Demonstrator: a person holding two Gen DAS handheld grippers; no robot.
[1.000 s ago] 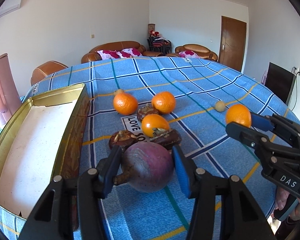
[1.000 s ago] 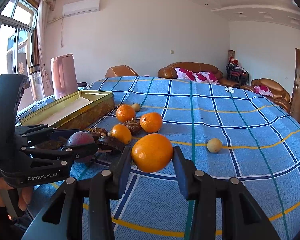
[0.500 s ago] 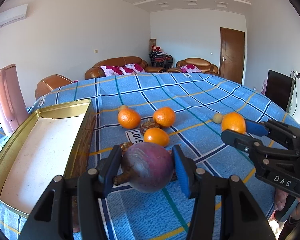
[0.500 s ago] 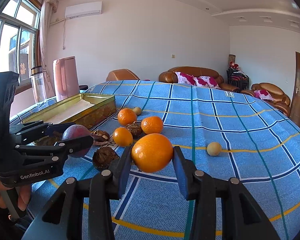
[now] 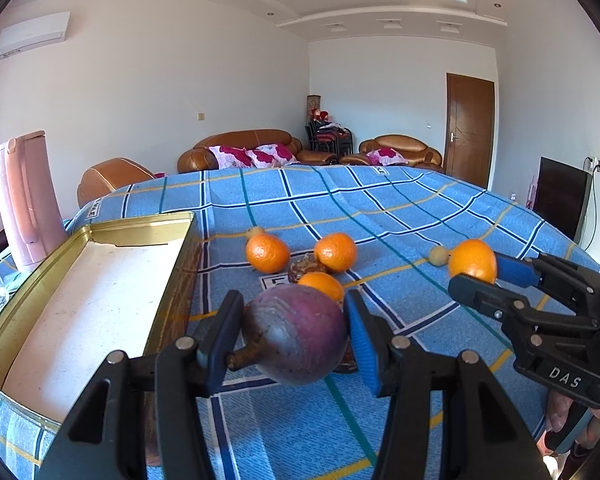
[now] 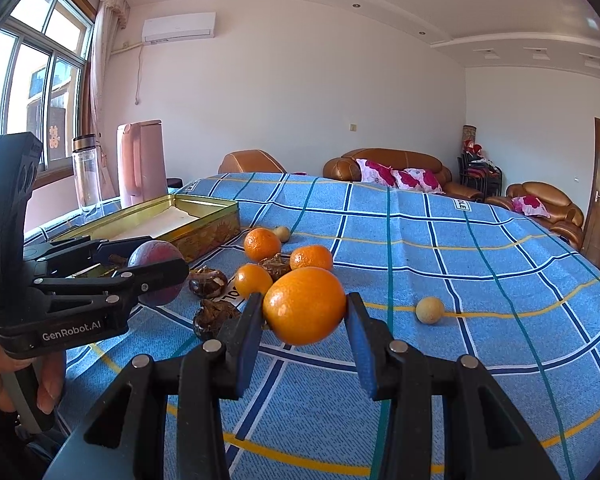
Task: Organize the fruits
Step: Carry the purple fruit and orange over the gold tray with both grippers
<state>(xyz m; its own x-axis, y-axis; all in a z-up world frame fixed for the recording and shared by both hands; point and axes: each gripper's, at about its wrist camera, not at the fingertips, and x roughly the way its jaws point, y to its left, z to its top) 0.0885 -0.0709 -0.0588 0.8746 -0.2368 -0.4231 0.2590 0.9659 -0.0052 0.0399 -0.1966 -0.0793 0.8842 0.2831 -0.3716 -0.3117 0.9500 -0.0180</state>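
My left gripper (image 5: 296, 334) is shut on a purple mangosteen (image 5: 296, 334) and holds it above the blue cloth, right of the open gold tin (image 5: 80, 292). My right gripper (image 6: 304, 312) is shut on an orange (image 6: 304, 312), also lifted; it shows in the left wrist view (image 5: 473, 266) to the right. Three oranges (image 5: 267, 253) (image 5: 335, 251) (image 5: 322, 284) lie on the cloth ahead with brown dried fruits (image 6: 207, 280) among them. The left gripper shows in the right wrist view (image 6: 156, 270) at left.
A small pale round fruit (image 6: 430, 310) lies to the right, another (image 6: 282, 233) beyond the oranges. A pink kettle (image 5: 24, 200) and a glass bottle (image 6: 87, 172) stand behind the tin. Sofas sit past the table's far edge.
Both grippers have risen with their fruits; the mangosteen and the orange are higher above the cloth. The fruits on the cloth have not moved.
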